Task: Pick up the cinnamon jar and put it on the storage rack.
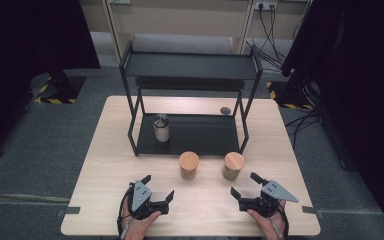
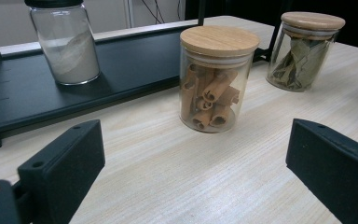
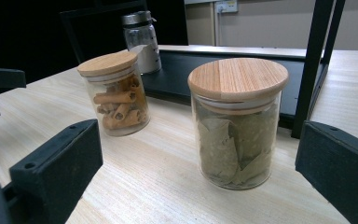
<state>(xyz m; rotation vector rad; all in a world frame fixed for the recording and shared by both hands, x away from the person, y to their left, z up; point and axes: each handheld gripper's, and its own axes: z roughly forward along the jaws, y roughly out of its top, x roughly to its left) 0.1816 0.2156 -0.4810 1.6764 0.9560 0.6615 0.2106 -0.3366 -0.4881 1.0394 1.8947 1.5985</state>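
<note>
While both grippers' jaws gape empty: two wood-lidded jars (image 1: 189, 165) on table (image 1: 105, 165), one metal-lidded jar (image 1: 161, 127) on rack (image 1: 200, 132).

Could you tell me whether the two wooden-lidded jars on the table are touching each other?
Apart. The high view shows a strip of bare table between the cinnamon jar and the bay leaf jar; the left gripper view shows the same gap.

On the counter (image 1: 105, 165), 2 wood-lidded jars (image 1: 189, 165) stand before the black shelf (image 1: 190, 67), with the left gripper (image 1: 158, 191) and right gripper (image 1: 244, 186) spread wide near them.
</note>
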